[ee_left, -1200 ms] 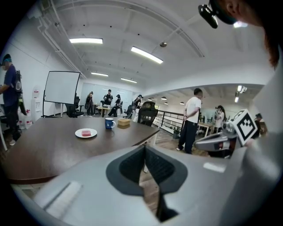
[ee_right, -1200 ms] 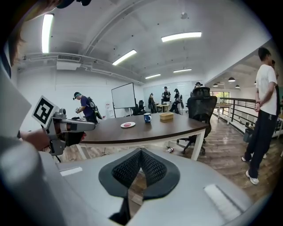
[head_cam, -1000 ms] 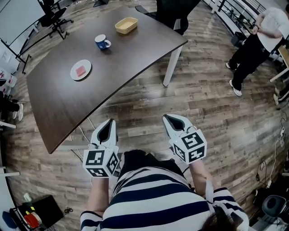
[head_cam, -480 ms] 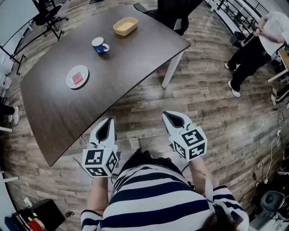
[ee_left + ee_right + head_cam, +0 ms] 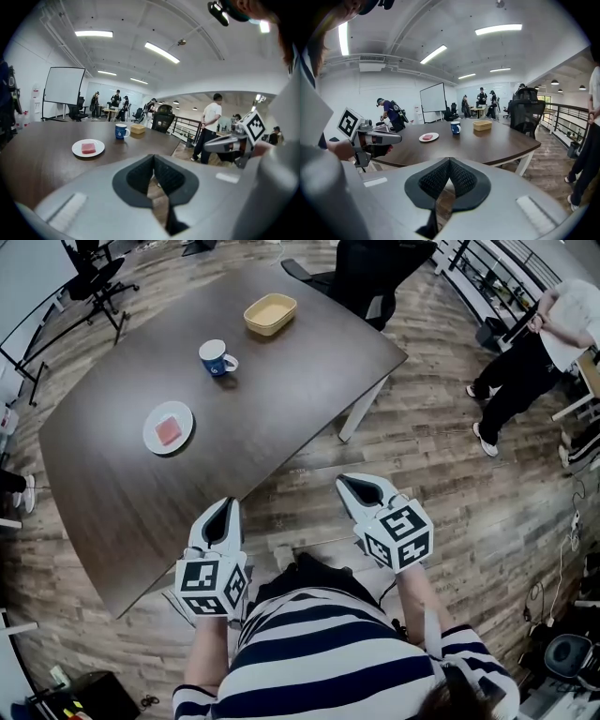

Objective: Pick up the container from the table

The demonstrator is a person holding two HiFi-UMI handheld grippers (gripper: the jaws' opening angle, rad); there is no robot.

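Head view: two grippers, each with one marker cube, held low in front of a striped shirt (image 5: 328,652); left gripper (image 5: 223,510) with its tip at the near edge of the one dark table (image 5: 281,418), right gripper (image 5: 356,487) over wood floor, just off that edge. Three things on the table, all well ahead of both grippers and touching neither: one white plate (image 5: 169,427) nearest, ahead and slightly left of the left gripper; one blue mug (image 5: 217,358) farther on; one tan container (image 5: 270,314) farthest, near the far edge. One black chair (image 5: 375,277) beyond the table, cut off by the top of the frame; one standing person (image 5: 525,362) far to the right, partly cut off too. Pink piece on the plate too small to identify. Left gripper view: jaws closed tight, ribbed pads meeting, nothing between them, floor showing below. Plate ahead to the left, mug and container side by side behind it, well apart from the jaws; right gripper alongside at the right; several distant figures, too small to count surely. Right gripper view: jaws likewise pressed together and empty. Container straight ahead across the table, mug just left of it, plate farther left, left gripper off at the left edge in a hand.
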